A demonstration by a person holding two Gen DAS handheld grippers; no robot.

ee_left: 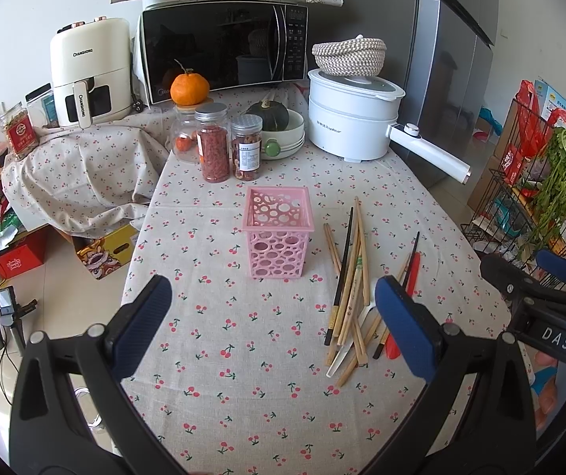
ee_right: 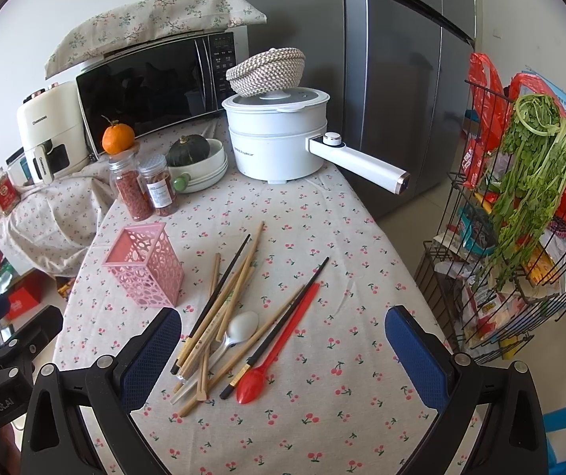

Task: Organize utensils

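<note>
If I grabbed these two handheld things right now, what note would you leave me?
Left tool: open, holding nothing, above the cloth in front of the pink holder.
Right tool: open, holding nothing, above the utensil pile.
Holder: upright, looks empty.
Loose on the table, beside the holder: chopsticks, a white spoon, a red spoon.
Done: nothing is in the holder yet.
Left: stand every utensil in the holder.

Both wrist views look forward and down between their tongs' spread fingers; both share the pink basket (ee_left: 277, 233) (ee_right: 144, 263), chopsticks (ee_left: 348, 277) (ee_right: 223, 304) and microwave (ee_left: 223, 49) (ee_right: 152, 87).
</note>
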